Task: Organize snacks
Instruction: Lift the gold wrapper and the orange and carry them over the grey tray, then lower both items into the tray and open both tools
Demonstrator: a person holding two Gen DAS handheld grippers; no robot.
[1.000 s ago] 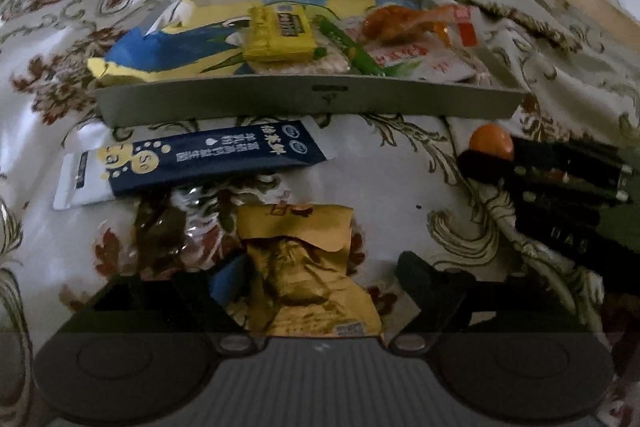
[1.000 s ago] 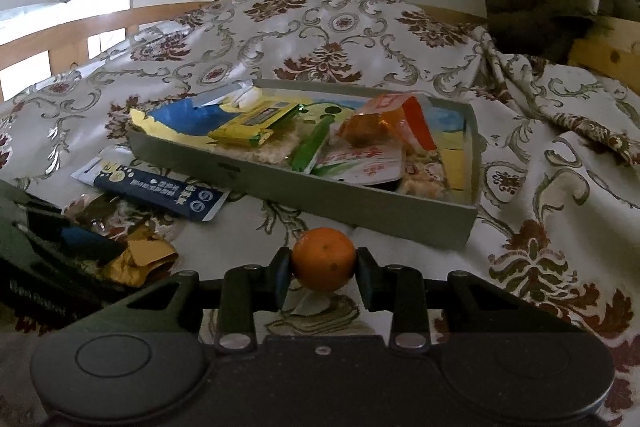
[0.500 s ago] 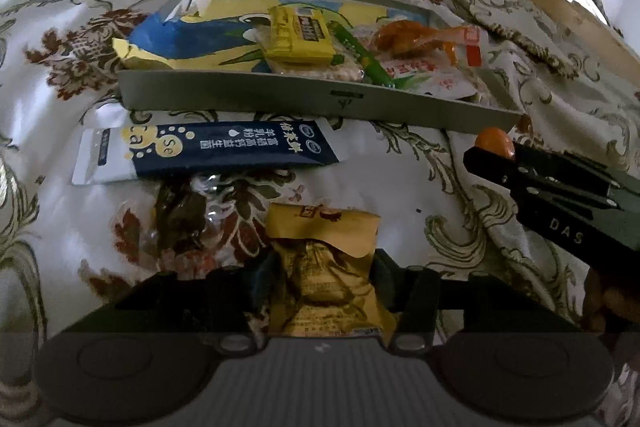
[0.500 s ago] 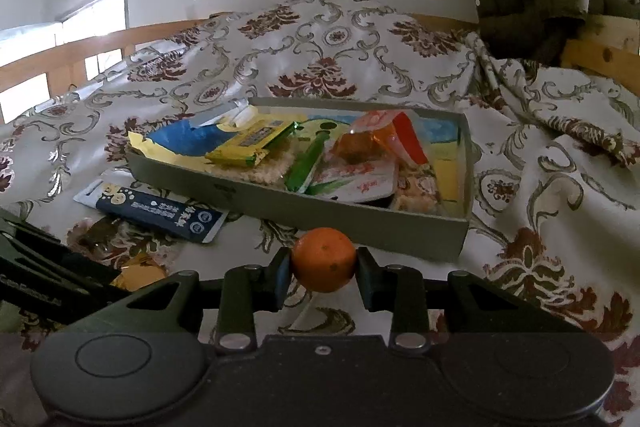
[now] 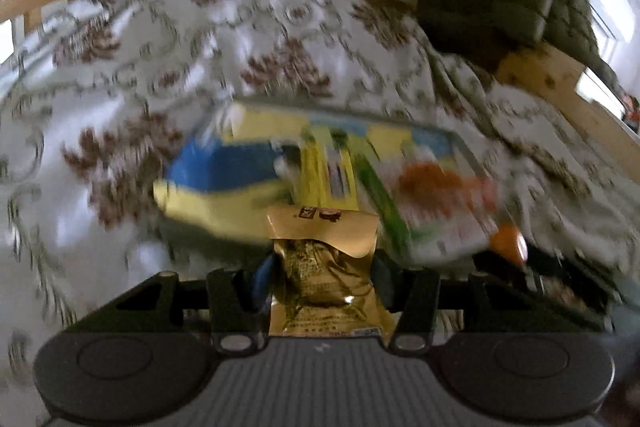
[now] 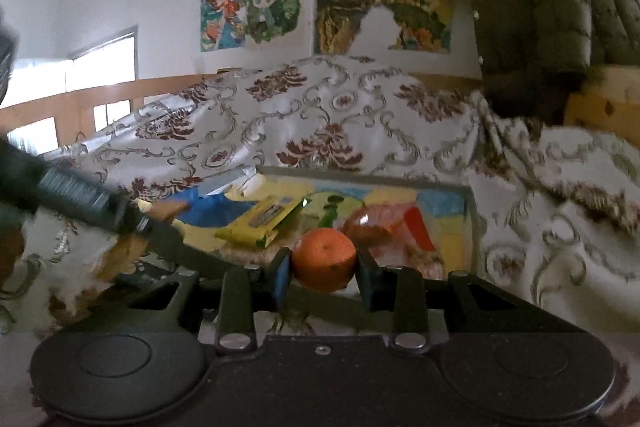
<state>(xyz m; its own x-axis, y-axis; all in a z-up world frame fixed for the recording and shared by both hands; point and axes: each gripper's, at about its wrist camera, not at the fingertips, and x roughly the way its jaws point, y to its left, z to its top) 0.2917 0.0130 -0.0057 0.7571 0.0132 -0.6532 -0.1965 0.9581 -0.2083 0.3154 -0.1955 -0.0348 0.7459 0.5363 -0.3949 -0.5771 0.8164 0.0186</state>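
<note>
Left hand-held gripper (image 5: 322,277): fingers pinched gold snack packet (image 5: 326,267), packet upright, raised just in front of tray's near wall. View blurred.
Right hand-held gripper (image 6: 323,273): fingers clamped on small orange (image 6: 323,259), held near tray's near wall.
Grey tray (image 6: 469,223): sat mid-bed on floral bedspread (image 6: 320,115); held blue-yellow bag (image 6: 218,209), yellow packet (image 6: 262,221), green stick pack (image 6: 330,213), orange-red pouch (image 6: 384,223).
Wall at bed's far edge: cartoon posters (image 6: 256,11). Green quilted jacket (image 6: 544,3) at far right corner.
</note>
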